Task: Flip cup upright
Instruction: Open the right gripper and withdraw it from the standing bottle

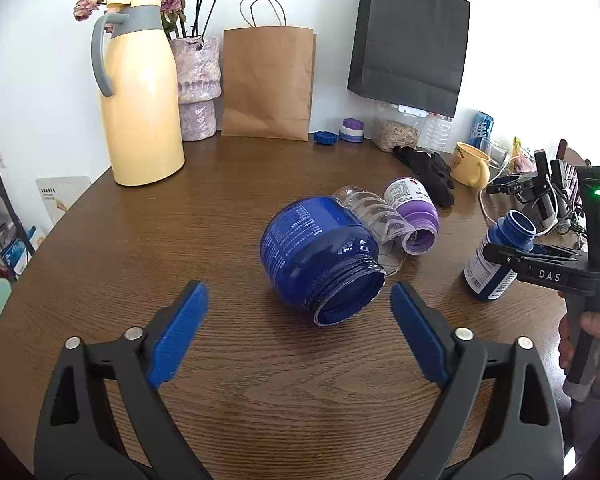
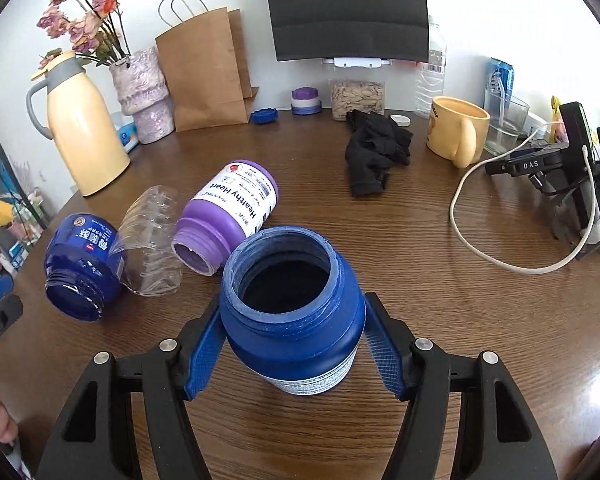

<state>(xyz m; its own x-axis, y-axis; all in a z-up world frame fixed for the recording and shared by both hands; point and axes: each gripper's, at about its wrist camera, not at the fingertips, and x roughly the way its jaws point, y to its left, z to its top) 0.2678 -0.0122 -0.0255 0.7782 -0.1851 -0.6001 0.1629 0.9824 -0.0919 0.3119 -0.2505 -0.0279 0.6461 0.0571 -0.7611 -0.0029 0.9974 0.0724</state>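
Observation:
A large dark blue jar (image 1: pixel 320 256) lies on its side on the brown table, mouth toward me; it also shows in the right wrist view (image 2: pixel 82 264). My left gripper (image 1: pixel 300 300) is open just in front of its mouth, not touching. A clear plastic cup (image 1: pixel 374 216) and a purple bottle (image 1: pixel 414 216) lie on their sides beside it. My right gripper (image 2: pixel 294 340) has a pad on each side of an upright blue bottle (image 2: pixel 294 316), which stands on the table (image 2: pixel 460 320). That bottle also shows at the right of the left wrist view (image 1: pixel 496 260).
At the back stand a yellow thermos (image 1: pixel 140 92), a vase of dried roses (image 1: pixel 196 84), a brown paper bag (image 1: pixel 266 84) and a black bag (image 1: pixel 410 36). A black cloth (image 2: pixel 376 152), yellow mug (image 2: pixel 456 132), white cable (image 2: pixel 480 248) and loose lids (image 2: pixel 306 100) lie right.

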